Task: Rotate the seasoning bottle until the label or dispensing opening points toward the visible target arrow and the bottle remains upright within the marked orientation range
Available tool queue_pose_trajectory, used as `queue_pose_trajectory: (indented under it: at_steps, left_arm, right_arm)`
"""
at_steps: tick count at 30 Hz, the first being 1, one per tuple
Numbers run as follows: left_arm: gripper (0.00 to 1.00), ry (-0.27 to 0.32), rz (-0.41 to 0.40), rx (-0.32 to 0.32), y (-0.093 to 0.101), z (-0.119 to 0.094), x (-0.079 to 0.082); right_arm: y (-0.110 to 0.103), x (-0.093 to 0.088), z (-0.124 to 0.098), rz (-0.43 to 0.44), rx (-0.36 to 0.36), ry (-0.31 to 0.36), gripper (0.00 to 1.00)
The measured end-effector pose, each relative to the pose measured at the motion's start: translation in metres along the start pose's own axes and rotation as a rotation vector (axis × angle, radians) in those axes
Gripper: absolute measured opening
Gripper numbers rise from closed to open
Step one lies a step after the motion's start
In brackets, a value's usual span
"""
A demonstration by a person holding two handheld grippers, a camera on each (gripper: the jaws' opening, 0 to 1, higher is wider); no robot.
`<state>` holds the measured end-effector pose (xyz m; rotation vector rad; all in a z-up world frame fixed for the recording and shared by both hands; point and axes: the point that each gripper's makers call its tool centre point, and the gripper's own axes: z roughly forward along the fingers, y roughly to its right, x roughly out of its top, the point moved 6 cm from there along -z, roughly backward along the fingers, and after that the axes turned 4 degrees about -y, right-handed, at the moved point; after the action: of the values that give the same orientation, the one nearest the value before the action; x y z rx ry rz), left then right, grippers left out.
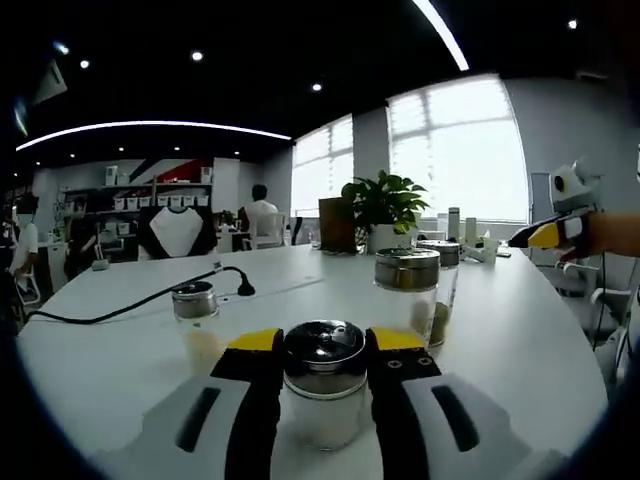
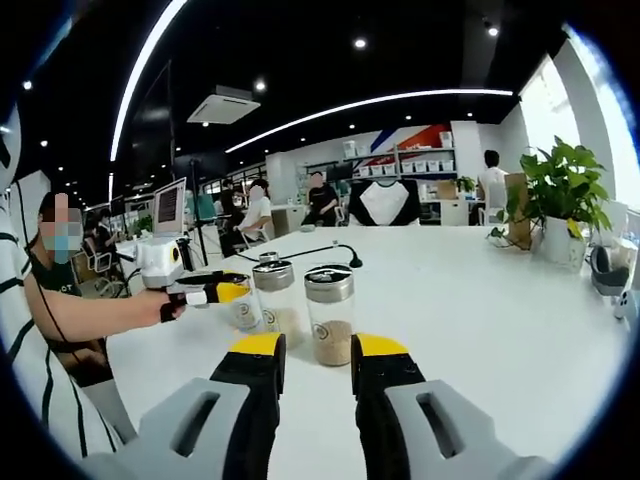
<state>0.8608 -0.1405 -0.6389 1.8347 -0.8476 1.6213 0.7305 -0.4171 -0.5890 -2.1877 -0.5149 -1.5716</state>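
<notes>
A glass seasoning bottle [image 1: 322,395] with a shiny metal lid stands upright on the white table [image 1: 120,370], holding pale powder. My left gripper [image 1: 323,340] is shut on it, its yellow-tipped jaws pressed against both sides. In the right gripper view the left gripper [image 2: 228,293], held by a hand, grips that bottle [image 2: 245,310] at the left. My right gripper [image 2: 315,345] is open above the table, with nothing between its jaws. A bottle with brown powder [image 2: 328,315] stands just beyond its tips. The right gripper [image 1: 548,236] also shows at the far right of the left gripper view.
More bottles stand on the table: a small one [image 1: 196,318] at the left, two taller ones [image 1: 407,285] [image 1: 441,270] at the right, another [image 2: 275,298] beside the brown-powder bottle. A black cable [image 1: 150,297] crosses the table. A potted plant [image 1: 382,210] stands at the back. A person [image 2: 50,300] sits at the left.
</notes>
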Motion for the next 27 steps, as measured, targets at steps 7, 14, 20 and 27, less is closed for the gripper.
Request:
queue_pose_trajectory:
  at_steps: [7, 14, 20, 27]
  left_arm:
    - [0.34, -0.046, 0.017, -0.198, -0.004, 0.001, 0.001]
    - [0.34, -0.045, 0.025, -0.315, -0.005, 0.002, 0.002]
    - [0.34, -0.033, 0.021, -0.335, -0.005, 0.002, 0.002]
    - [0.44, 0.035, -0.076, -0.222, -0.006, -0.009, 0.014]
  right_arm:
    - [0.002, -0.001, -0.003, 0.009, 0.012, 0.009, 0.24]
    - [0.007, -0.005, -0.005, 0.021, -0.003, 0.007, 0.21]
    - [0.007, -0.004, -0.006, 0.029, 0.003, 0.016, 0.21]
    - [0.007, -0.001, -0.002, 0.025, 0.013, 0.019, 0.22]
